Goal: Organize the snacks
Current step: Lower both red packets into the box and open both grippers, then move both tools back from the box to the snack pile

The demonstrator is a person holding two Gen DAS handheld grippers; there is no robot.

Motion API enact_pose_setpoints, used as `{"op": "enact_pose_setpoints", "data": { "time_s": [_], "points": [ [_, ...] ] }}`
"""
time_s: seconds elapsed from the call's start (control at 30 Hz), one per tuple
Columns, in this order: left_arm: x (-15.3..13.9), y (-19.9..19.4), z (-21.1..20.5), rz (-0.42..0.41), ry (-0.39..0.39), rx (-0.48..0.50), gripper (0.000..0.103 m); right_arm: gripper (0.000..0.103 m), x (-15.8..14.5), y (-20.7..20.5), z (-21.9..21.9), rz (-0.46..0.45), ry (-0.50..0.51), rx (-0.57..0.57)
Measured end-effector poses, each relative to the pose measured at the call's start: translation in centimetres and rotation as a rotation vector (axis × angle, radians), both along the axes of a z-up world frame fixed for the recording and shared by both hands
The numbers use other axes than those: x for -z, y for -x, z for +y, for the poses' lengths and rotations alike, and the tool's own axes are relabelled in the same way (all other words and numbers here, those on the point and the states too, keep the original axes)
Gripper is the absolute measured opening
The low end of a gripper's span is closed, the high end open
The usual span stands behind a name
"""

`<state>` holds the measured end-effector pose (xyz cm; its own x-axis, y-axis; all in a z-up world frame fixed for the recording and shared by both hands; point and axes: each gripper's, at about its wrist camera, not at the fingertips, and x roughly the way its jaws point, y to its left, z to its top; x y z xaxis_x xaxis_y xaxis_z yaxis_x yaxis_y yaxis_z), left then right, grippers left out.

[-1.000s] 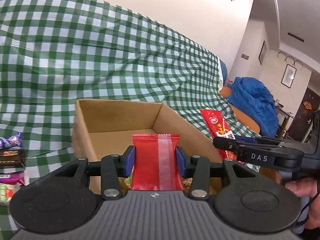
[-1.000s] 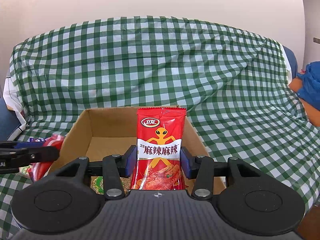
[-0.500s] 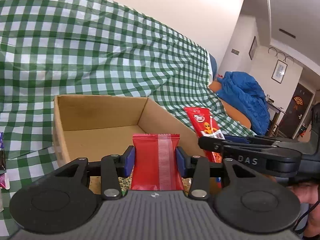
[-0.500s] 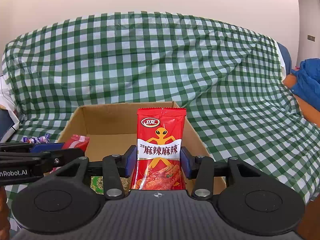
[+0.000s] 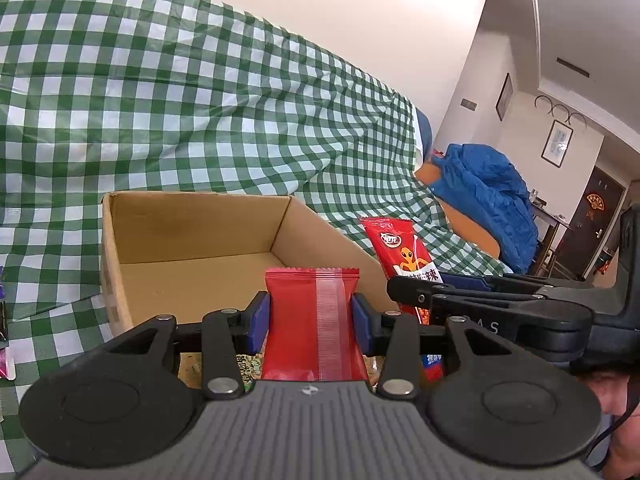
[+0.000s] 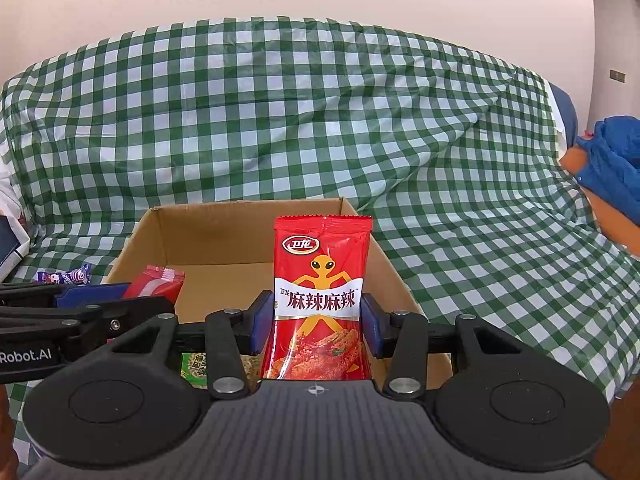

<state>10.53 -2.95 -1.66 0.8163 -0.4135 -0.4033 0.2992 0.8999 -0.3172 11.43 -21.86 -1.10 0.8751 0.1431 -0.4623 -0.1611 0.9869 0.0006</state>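
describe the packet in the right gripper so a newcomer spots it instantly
Find the open cardboard box on the green checked cloth. In front of it the right gripper clamps an upright red packet. Unlike the plain red packet left of it, it shows an orange alien figure.

Sofa draped in green-and-white checked cloth (image 6: pixel 460 184), creased. Open cardboard box (image 6: pixel 224 240) sits on it, centre. Purple-wrapped snack (image 6: pixel 66 277) lies on cloth just left of box. Blue garment (image 5: pixel 492 196) heaped at far right end.
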Motion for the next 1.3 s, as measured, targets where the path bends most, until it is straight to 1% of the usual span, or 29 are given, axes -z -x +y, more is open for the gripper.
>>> {"op": "enact_pose_setpoints", "data": {
  "time_s": [0.47, 0.57, 0.6, 0.63, 0.67, 0.7, 0.73, 0.77, 0.8, 0.9, 0.97, 1.07, 1.13, 1.2, 1.27, 1.3],
  "points": [
    [-0.5, -0.1, 0.2, -0.016, 0.025, -0.001, 0.048, 0.048, 0.3, 0.4, -0.3, -0.001, 0.015, 0.021],
    [-0.6, -0.3, 0.4, -0.005, 0.032, 0.001, 0.049, 0.048, 0.4, 0.3, 0.0, 0.003, 0.022, 0.017],
    [-0.5, -0.6, 0.4, 0.011, 0.035, 0.001, 0.055, 0.049, 0.4, 0.3, 0.1, 0.009, 0.022, 0.013],
    [-0.3, -0.8, 0.6, 0.028, 0.041, -0.002, 0.064, 0.049, 0.5, 0.2, 0.2, 0.016, 0.02, 0.007],
    [-0.3, -0.8, 0.8, 0.032, 0.045, -0.018, 0.067, 0.05, 0.5, 0.2, 0.3, 0.02, 0.023, 0.006],
    [-0.3, -0.8, 1.0, 0.032, 0.047, -0.034, 0.068, 0.056, 0.6, 0.3, 0.5, 0.017, 0.034, 0.012],
    [-0.4, -0.8, 1.2, 0.031, 0.05, -0.045, 0.068, 0.066, 0.5, 0.3, 0.6, 0.01, 0.047, 0.022],
    [-0.5, -0.8, 1.4, 0.028, 0.056, -0.054, 0.068, 0.07, 0.5, 0.3, 0.8, 0.004, 0.052, 0.029],
    [-0.6, -0.8, 1.7, 0.023, 0.063, -0.064, 0.068, 0.073, 0.5, 0.3, 0.8, 0.002, 0.048, 0.034],
    [-1.0, -0.5, 2.4, 0.002, 0.069, -0.097, 0.068, 0.073, 0.5, 0.2, 1.0, 0.01, 0.033, 0.038],
    [-1.2, 0.0, 2.9, -0.015, 0.067, -0.117, 0.064, 0.073, 0.5, 0.3, 1.3, 0.012, 0.03, 0.034],
    [-1.6, 0.8, 4.0, -0.026, 0.065, -0.135, 0.048, 0.073, 0.4, 0.6, 2.2, 0.003, 0.033, 0.017],
    [-2.1, 1.6, 5.2, -0.028, 0.065, -0.141, 0.025, 0.073, 0.3, 0.9, 2.9, -0.004, 0.028, -0.001],
    [-2.7, 2.6, 6.9, -0.041, 0.075, -0.166, 0.018, 0.071, 0.3, 1.3, 3.7, -0.013, 0.027, -0.026],
    [-3.4, 3.8, 8.8, -0.058, 0.08, -0.2, 0.018, 0.065, 0.1, 1.7, 4.7, -0.023, 0.03, -0.061],
    [-3.7, 4.5, 9.8, -0.066, 0.079, -0.217, 0.018, 0.06, 0.0, 2.0, 5.2, -0.029, 0.031, -0.078]
  ]
}}
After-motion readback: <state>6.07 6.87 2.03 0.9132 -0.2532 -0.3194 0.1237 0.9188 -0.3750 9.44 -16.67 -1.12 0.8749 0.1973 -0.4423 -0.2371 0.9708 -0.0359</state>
